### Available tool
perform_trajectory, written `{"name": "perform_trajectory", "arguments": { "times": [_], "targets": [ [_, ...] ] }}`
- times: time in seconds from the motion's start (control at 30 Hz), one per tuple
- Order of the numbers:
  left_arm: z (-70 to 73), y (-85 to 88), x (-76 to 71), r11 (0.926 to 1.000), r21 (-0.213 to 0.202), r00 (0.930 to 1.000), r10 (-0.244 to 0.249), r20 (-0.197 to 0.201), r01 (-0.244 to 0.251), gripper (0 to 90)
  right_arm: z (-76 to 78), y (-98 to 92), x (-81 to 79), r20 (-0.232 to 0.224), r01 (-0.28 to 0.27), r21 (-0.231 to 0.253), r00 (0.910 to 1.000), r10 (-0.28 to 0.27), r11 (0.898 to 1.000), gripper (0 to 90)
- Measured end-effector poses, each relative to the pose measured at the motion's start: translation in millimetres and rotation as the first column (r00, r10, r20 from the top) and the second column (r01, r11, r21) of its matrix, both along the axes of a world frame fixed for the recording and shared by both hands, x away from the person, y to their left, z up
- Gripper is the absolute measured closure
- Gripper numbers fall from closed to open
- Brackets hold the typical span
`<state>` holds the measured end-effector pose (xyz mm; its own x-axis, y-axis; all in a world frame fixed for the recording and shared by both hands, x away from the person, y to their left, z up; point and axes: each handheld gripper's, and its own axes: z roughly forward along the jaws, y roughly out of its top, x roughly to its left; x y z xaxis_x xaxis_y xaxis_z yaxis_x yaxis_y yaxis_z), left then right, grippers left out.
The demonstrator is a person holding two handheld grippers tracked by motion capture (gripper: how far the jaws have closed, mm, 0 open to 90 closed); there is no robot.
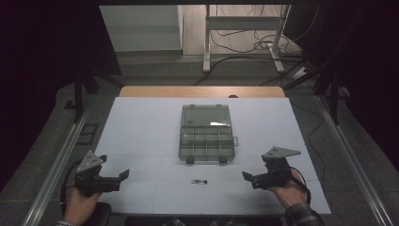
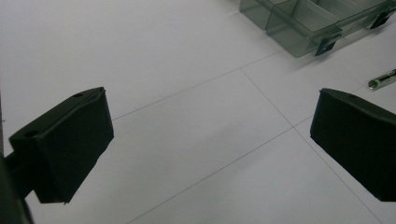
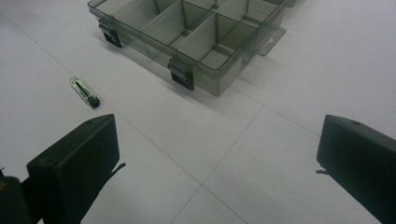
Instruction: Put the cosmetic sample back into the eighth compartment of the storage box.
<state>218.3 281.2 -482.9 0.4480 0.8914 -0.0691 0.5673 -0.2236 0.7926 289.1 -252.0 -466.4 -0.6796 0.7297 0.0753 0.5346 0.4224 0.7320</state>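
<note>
A smoky clear compartment box [image 1: 207, 139] lies open in the middle of the white table, its lid [image 1: 206, 115] folded back; its near corner shows in the left gripper view [image 2: 299, 23] and its divided cells in the right gripper view [image 3: 187, 32]. A small clear tube with a dark cap [image 1: 199, 181] [image 3: 85, 92] [image 2: 383, 79] lies in front of the box. My left gripper [image 1: 123, 178] [image 2: 205, 144] rests at the near left, open and holding nothing. At the near right my right gripper [image 1: 247, 178] [image 3: 219, 163] is open too, with nothing in it.
The white board [image 1: 141, 127] covers a wooden table [image 1: 202, 91]. Metal rails [image 1: 61, 160] run along both sides. Beyond the table stand a white cabinet [image 1: 141, 28] and a metal frame [image 1: 244, 23] with cables on the floor.
</note>
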Motion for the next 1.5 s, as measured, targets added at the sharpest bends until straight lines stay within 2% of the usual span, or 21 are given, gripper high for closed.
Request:
{"name": "perform_trajectory", "arguments": {
  "times": [0.17, 0.53, 0.83, 1.13, 1.27, 1.5],
  "targets": [
    [-0.1, 0.0, 0.2, 1.0000, -0.001, 1.0000, 0.000, -0.001, 0.000, 0.0, 0.0, 5.8, 1.9, 0.001, -0.005, -0.005, 1.0000, 0.005, 1.000, 0.0],
    [-0.1, 0.0, 0.4, 1.0000, -0.001, 1.0000, 0.000, -0.001, 0.000, 0.0, -1.4, 18.0, 6.3, -0.035, -0.029, -0.007, 0.9990, 0.029, 1.000, 0.0],
    [0.0, 0.3, 0.3, 1.0000, -0.001, 1.0000, -0.001, -0.001, 0.001, 0.0, -1.9, 29.2, 9.5, -0.035, -0.054, 0.000, 0.9979, 0.054, 0.999, 0.0],
    [-0.1, 0.4, 0.4, 1.0000, -0.003, 1.0000, 0.000, -0.001, 0.000, 0.0, -3.8, 37.6, 14.4, -0.061, -0.072, -0.001, 0.9956, 0.071, 0.997, 0.0],
    [-0.1, 0.4, 0.5, 1.0000, -0.002, 1.0000, 0.000, -0.001, 0.000, 0.0, -4.3, 42.1, 16.2, -0.061, -0.085, -0.012, 0.9946, 0.084, 0.996, 0.0],
    [-0.2, 0.5, 0.5, 1.0000, -0.004, 1.0000, -0.001, -0.002, 0.001, 0.0, -7.3, 52.6, 19.4, -0.088, -0.109, -0.026, 0.9904, 0.106, 0.994, 0.0]
  ]
}}
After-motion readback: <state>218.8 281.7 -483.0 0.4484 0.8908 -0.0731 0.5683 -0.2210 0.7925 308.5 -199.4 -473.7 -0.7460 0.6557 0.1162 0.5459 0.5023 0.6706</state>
